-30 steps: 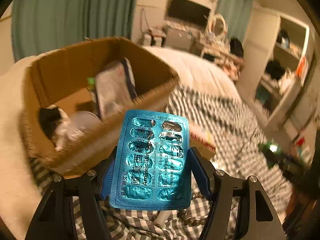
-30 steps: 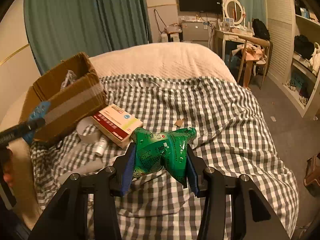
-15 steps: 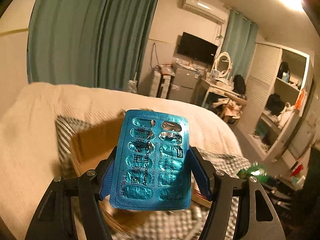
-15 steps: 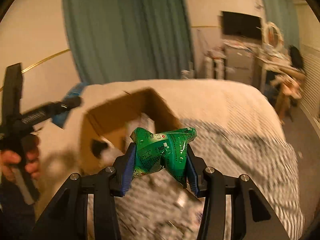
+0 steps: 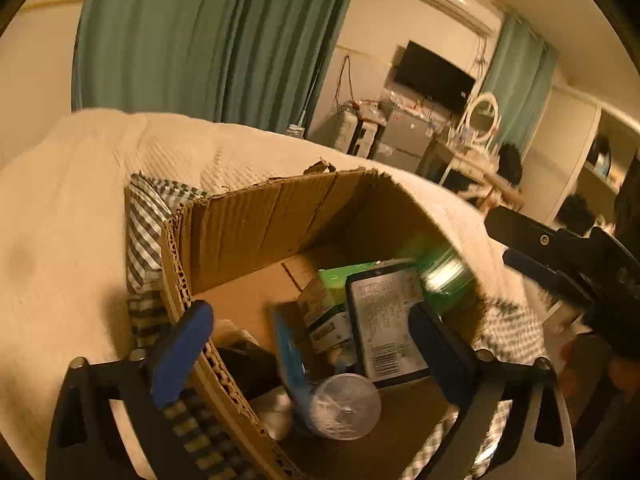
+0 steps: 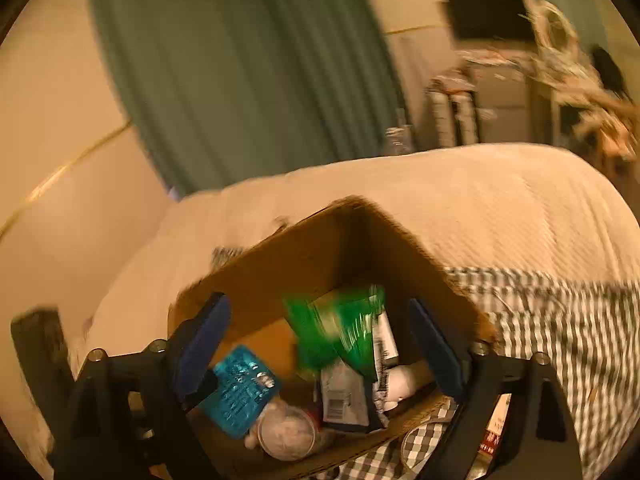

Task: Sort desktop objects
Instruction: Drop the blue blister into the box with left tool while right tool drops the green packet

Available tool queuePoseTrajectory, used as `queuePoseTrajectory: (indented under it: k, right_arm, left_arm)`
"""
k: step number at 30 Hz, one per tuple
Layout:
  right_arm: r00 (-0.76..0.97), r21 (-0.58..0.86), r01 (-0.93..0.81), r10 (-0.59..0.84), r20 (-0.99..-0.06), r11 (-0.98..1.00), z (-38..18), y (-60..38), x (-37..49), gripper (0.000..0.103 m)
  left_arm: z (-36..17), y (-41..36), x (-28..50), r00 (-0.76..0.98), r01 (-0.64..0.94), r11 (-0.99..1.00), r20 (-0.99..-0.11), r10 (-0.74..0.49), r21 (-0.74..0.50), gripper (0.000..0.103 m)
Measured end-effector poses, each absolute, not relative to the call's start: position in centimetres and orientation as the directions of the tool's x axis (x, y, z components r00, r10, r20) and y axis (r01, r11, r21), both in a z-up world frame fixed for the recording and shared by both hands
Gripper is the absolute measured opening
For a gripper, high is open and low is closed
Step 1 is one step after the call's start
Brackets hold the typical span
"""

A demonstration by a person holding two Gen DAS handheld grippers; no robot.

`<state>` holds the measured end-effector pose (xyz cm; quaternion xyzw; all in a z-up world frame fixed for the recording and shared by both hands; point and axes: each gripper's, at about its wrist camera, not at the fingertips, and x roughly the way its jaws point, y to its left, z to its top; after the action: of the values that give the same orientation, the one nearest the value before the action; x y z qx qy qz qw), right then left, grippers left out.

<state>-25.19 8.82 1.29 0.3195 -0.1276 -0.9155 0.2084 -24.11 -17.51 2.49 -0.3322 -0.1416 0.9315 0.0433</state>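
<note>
1. Left gripper [image 5: 310, 346] sits right over the cardboard box [image 5: 256, 216], jaws spread wide with nothing between them. Its left blue pad hangs outside the box's near-left wall, the right pad over the inside.
2. Blue blister pack [image 5: 290, 354] is inside the box at the near left, standing on edge and blurry in the left wrist view. From the right wrist view it lies tilted by the near-left wall, just beside a clear round plastic container [image 6: 286, 434].
3. Middle of the box has a dark flat packet with a barcode label [image 5: 382, 316] leaning upright, with other packaging stuffed behind it that I can't really make out.
4. Green crinkly bag [image 6: 340, 328] is a smeared blur over the middle-right of the box. Can't tell if it's touching anything.
5. Right gripper [image 6: 320, 344] is also over the box, jaws wide apart and gripping nothing, with the green bag showing between the pads.
6. Box sits on a bed with a cream cover [image 6: 500, 204], and a checked blanket [image 6: 560, 312] spreads out to the right.
</note>
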Motion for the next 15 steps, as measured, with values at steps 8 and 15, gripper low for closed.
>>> queuePoseTrajectory:
  k: [8,15]
  right_arm:
    - [-0.728,0.330,0.287,-0.429,-0.535,-0.899,3.4,14.3,-19.7,0.090]
    - [-0.778,0.206,0.263,-0.333,-0.532,-0.943,5.5,21.0,-11.9,0.090]
  left_arm:
    - [6.1,-16.2,-20.0,-0.812,0.035,-0.939,-0.557,0.173,-0.343,0.102]
    - [10.2,-9.5,-13.9,-0.835,-0.071,-0.968,-0.516,0.189,-0.240,0.103]
